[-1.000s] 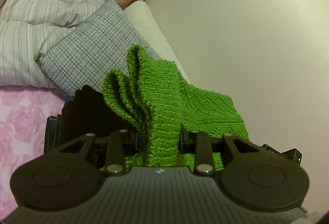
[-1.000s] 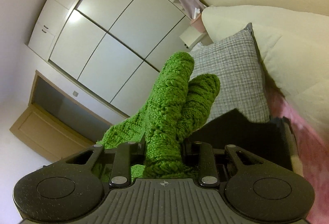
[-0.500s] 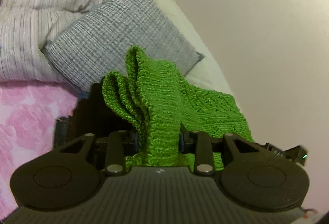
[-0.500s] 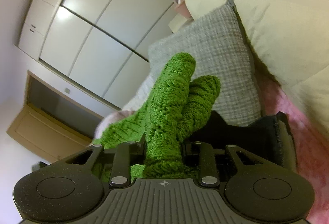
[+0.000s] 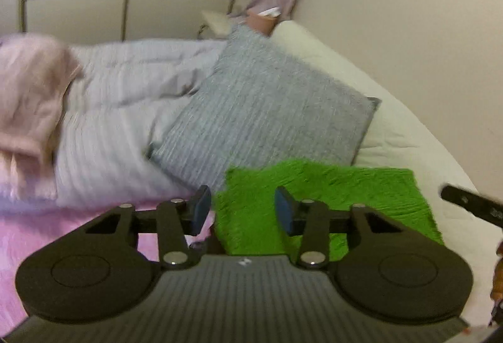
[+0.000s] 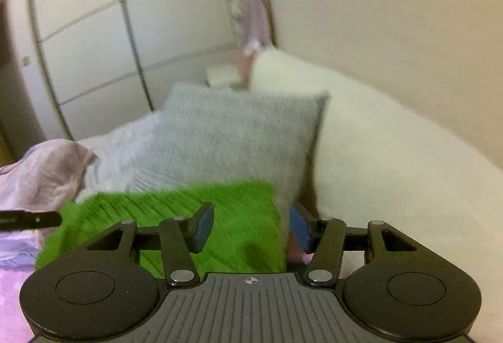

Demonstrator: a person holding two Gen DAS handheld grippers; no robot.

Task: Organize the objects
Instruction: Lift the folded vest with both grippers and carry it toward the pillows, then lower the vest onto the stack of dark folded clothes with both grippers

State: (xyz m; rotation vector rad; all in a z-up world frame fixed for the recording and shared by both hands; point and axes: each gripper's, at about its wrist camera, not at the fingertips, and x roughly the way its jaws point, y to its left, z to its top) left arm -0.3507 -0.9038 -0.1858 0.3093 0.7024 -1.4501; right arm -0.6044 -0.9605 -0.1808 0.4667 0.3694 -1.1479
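A bright green knitted cloth (image 5: 327,201) lies flat on the bed, in front of a grey cushion (image 5: 267,116). My left gripper (image 5: 240,210) hovers over its left edge; its jaws are opening and the pads press on nothing. The right wrist view shows the same green knitted cloth (image 6: 176,217) spread out low in the frame. Over its right edge my right gripper (image 6: 251,228) has its jaws opening wide, with the cloth below them, not pinched. Both views are blurred by motion.
A striped pale duvet (image 5: 119,122) and a pink garment (image 5: 28,104) lie left of the cushion. A cream pillow (image 6: 377,160) runs along the wall on the right. The pink floral sheet (image 5: 63,223) covers the near bed. White wardrobe doors (image 6: 125,44) stand behind.
Both grippers were shut on bunched folds of the green cloth held up. Both have let go, and the cloth now lies flat on the bed. Both hands dropped and rolled level.
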